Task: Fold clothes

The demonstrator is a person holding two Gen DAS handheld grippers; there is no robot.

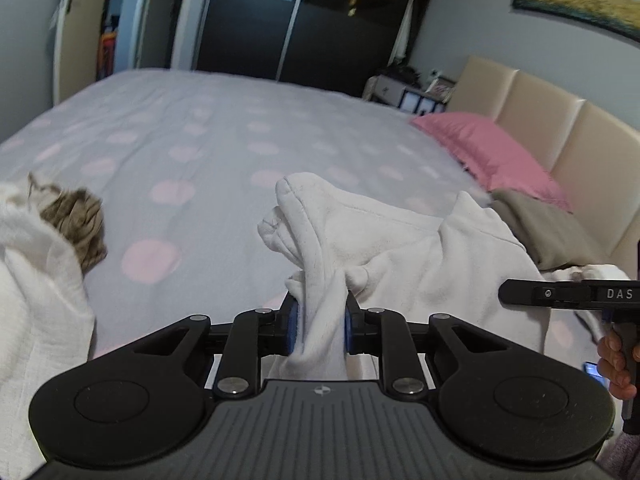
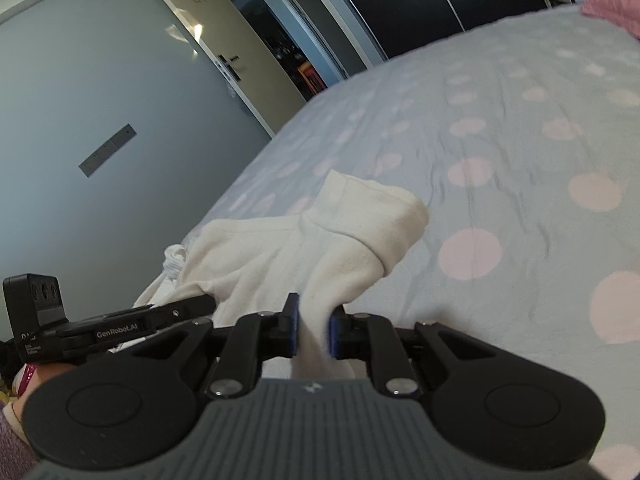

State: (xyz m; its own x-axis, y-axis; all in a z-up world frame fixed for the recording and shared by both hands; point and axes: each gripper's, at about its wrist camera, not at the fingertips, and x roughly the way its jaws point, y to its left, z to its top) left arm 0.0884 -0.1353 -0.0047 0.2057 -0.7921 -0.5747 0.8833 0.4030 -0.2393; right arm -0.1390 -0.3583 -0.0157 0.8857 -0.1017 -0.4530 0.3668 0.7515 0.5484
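A white fleece garment (image 1: 384, 248) hangs bunched over the bed. My left gripper (image 1: 319, 320) is shut on a gathered fold of it, the cloth pinched between the blue pads. In the right wrist view the same white garment (image 2: 320, 240) runs back from my right gripper (image 2: 314, 328), which is shut on another fold with a cuff-like end flopping beyond it. The right gripper's black body (image 1: 560, 294) shows at the right edge of the left view, with fingers of a hand (image 1: 616, 360) on its handle. The left gripper's body (image 2: 100, 328) shows at the left of the right view.
The bed (image 1: 240, 140) has a pale cover with pink dots. A white cloth and a brown patterned cloth (image 1: 76, 220) lie at the left. A pink pillow (image 1: 492, 152), a beige cloth (image 1: 548, 228) and a padded headboard (image 1: 560, 132) are at the right. Dark wardrobe doors (image 1: 300, 20) stand behind.
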